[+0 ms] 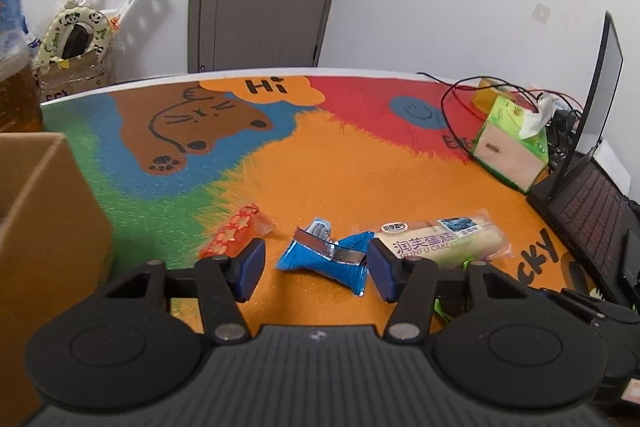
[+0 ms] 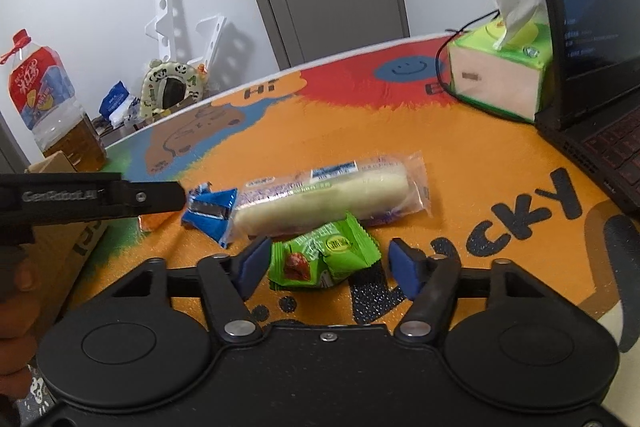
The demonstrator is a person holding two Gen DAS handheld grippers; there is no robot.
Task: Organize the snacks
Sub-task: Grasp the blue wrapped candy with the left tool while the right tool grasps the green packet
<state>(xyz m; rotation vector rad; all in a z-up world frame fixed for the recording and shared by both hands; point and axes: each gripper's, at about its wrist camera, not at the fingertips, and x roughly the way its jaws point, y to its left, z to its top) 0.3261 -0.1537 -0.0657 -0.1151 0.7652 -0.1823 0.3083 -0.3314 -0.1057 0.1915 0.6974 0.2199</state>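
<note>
While your left gripper (image 1: pixel 316 267) hangs low over the bench (image 1: pixel 320 163) with its jaws spread, the blue snack packet (image 1: pixel 326 255) lies flat on the mat between the two blue pads, touched by neither as far as the view shows. Your right gripper (image 2: pixel 328 265) is spread as well, with the green candy packet (image 2: pixel 324 261) lying between its fingers; its left pad sits just beside the wrapper. The long cake roll (image 2: pixel 320 195) lies just behind the green packet, and the orange flowered packet (image 1: pixel 232 233) rests left of the blue one. A cardboard box (image 1: pixel 44 211) stands at the bench's left edge. A tissue box (image 1: pixel 512 143) and a laptop (image 1: pixel 592 195) sit at the right.
</note>
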